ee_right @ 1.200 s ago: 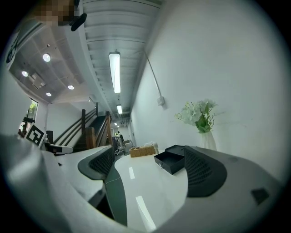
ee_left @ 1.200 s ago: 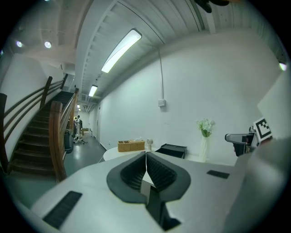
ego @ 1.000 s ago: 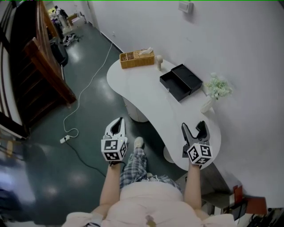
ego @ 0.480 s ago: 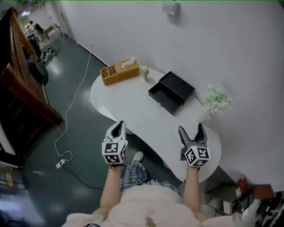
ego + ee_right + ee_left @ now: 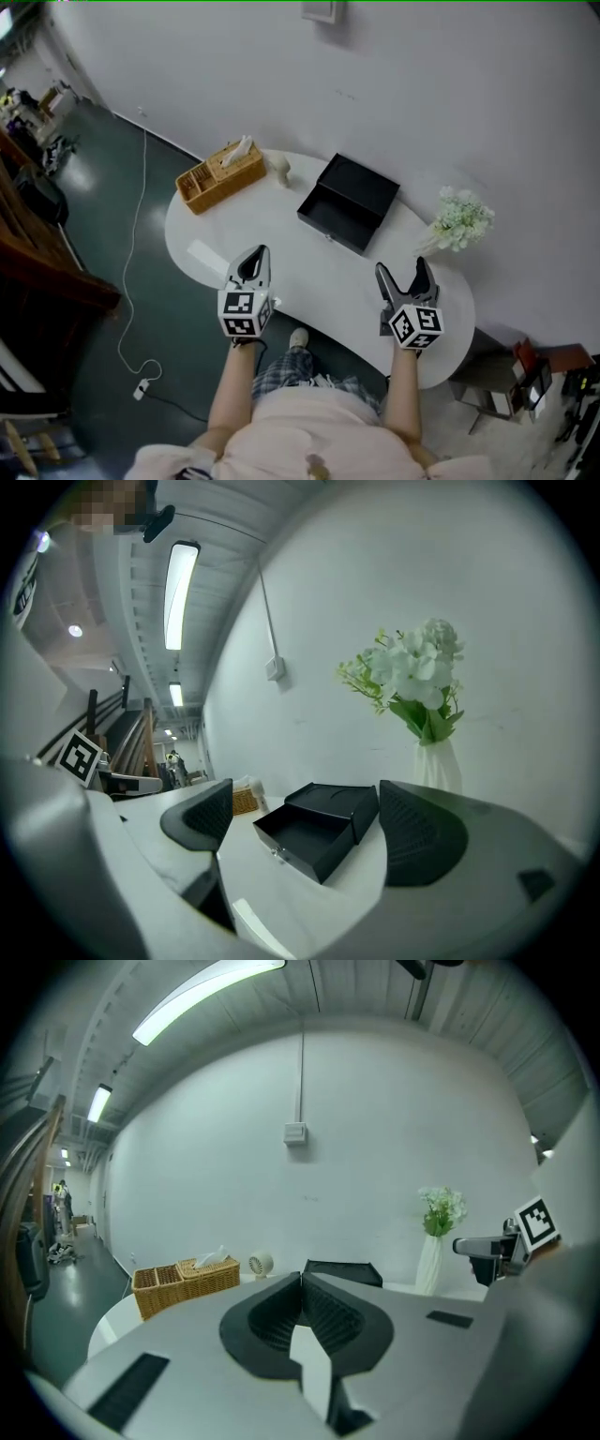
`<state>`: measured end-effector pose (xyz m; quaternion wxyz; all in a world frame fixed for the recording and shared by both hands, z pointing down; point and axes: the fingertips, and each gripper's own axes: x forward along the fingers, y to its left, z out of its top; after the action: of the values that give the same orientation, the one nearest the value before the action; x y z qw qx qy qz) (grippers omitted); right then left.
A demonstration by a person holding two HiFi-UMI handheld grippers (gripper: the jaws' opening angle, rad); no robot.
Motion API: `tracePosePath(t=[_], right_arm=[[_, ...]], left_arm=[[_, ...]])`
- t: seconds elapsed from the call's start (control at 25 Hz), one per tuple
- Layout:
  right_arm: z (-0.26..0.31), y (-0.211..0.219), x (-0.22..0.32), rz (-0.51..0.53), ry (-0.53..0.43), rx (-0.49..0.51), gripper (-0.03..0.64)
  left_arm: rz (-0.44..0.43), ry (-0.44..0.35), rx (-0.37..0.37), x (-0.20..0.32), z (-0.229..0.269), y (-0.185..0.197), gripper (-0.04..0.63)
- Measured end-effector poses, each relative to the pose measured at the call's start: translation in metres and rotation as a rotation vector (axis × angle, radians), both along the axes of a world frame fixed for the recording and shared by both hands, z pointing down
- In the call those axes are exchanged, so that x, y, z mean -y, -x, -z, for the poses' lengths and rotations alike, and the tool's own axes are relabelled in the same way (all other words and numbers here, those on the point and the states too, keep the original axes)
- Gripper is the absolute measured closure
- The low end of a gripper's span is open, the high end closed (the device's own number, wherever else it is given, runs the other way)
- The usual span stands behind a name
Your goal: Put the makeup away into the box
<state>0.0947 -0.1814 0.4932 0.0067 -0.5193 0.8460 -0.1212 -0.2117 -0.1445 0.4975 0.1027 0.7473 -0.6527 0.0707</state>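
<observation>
A black box [image 5: 350,202] lies open on the white curved table [image 5: 281,244], its drawer pulled out toward me; the right gripper view shows the black box [image 5: 317,830] empty inside. My left gripper [image 5: 256,258] hangs over the table's near left edge, jaws pressed together with nothing between them. My right gripper [image 5: 406,274] hovers over the near right part of the table, jaws spread wide and empty. No makeup item is visible in any view.
A wicker basket [image 5: 221,174] with tissues stands at the table's far left, a small round white fan [image 5: 279,168] beside it. A white vase of pale flowers [image 5: 457,222] stands at the right by the wall. A cable [image 5: 131,281] trails on the dark floor.
The head view has swung right and closer, bringing the table under both grippers. Both grippers keep their poses, left shut and right open.
</observation>
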Motion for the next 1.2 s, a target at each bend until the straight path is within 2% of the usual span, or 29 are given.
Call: tracePosePath(t=[0.2,0.36,0.68,1.2], right_arm=[[-0.003,0.008,0.015,-0.067,0.011,0.02,0.137],[-0.01,0.01,0.017,-0.102,0.019,-0.01,0.137],[-0.016,-0.026,0.025,-0.209,0.046,-0.013,0.137],[-0.044,-0.096,0.011,-0.343,0.13,-0.065,0.135]], left_arm=[[-0.079,0.005,-0.008,0.039,-0.002,0.008,0.569],[-0.129,0.023,-0.025,0.061,-0.016,0.003,0.569],[-0.274,0.019,-0.018,0.105,-0.01,-0.055,0.569],[-0.386,0.034,-0.023,0.127,-0.015,-0.12,0.569]])
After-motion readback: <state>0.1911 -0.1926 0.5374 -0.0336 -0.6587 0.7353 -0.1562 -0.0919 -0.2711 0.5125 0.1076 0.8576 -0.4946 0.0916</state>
